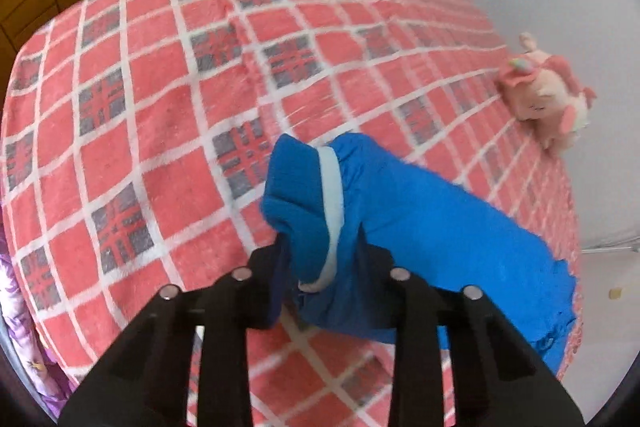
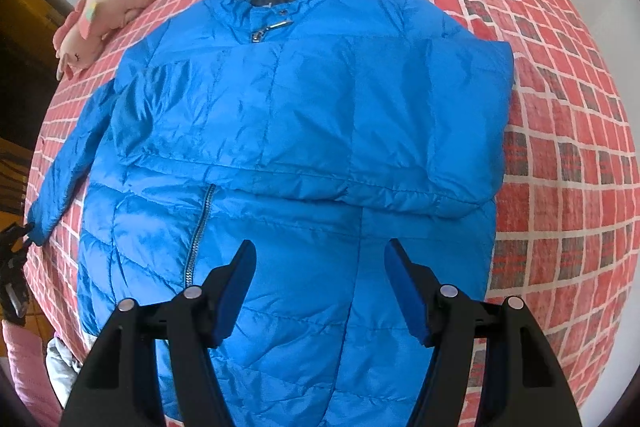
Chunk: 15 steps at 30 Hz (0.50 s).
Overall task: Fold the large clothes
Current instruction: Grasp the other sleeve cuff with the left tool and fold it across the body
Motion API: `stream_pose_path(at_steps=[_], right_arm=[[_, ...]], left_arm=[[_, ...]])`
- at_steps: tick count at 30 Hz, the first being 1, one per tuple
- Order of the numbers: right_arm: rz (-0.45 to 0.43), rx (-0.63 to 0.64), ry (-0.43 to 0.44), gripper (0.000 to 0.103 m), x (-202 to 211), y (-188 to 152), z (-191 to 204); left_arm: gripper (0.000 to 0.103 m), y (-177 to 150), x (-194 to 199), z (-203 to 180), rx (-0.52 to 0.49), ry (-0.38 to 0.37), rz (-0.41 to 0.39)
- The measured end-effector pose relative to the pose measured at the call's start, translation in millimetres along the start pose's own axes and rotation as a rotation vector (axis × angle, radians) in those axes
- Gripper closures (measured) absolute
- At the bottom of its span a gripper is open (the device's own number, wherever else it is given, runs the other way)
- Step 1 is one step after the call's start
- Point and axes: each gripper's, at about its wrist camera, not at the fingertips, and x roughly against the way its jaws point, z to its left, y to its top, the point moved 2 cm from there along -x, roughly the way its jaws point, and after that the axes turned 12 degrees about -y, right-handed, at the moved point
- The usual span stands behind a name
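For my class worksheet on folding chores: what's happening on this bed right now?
A person with a gripper in each hand is folding a blue puffer jacket spread on a red checked blanket. One sleeve already lies folded across the chest. The left gripper is clamped on the cuff of the other sleeve, out at the side. The right gripper hangs open above the jacket's lower half. A pink plush toy lies near the collar.
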Motion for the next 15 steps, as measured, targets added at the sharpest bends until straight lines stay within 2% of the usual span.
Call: stream_pose_path(at_steps=[4,8,11,15], right_arm=[[-0.002,-0.007,0.001,0.036,1,-4,-6],[0.000,-0.024,0.006,0.036,0,-9,-14],[-0.006,-0.031,0.022,0.036,2,-15,-17],[-0.017,-0.030,0.043,0.036,5,-22,-20]], left_arm=[[0.079,-10,26,-39,-0.093,-0.044,-0.051],[0.080,-28,49,-94,-0.197,-0.129,-0.076],[0.080,-53,52,-149,-0.298,-0.201,-0.052],[0.080,-96,37,-223,-0.437,-0.278,0.004]])
